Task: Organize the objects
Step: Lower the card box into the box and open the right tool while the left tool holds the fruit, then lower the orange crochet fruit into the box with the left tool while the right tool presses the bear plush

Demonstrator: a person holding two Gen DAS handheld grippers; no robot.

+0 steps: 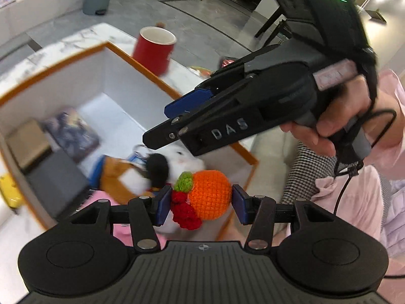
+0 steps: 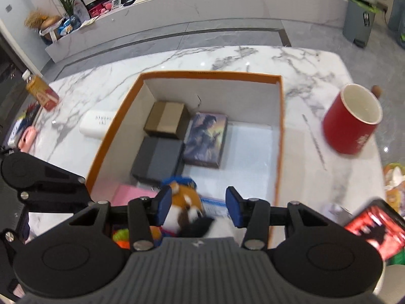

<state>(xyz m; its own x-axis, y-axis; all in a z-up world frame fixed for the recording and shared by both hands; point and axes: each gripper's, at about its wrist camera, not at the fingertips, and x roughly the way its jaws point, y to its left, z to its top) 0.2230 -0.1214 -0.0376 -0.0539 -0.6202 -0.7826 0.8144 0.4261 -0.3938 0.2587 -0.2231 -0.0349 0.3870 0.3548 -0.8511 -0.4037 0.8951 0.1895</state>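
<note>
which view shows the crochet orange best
The left wrist view: the crochet orange sits centred and sharp between the left gripper pads, green leaf and red berries visible. The right wrist view shows only a blurred orange-green scrap behind its own linkage.

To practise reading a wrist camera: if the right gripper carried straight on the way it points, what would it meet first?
Probably the fox plush lying between the right gripper's open fingers, low in the orange-rimmed box. Beyond it comes bare box floor, though depth is hard to judge.
</note>
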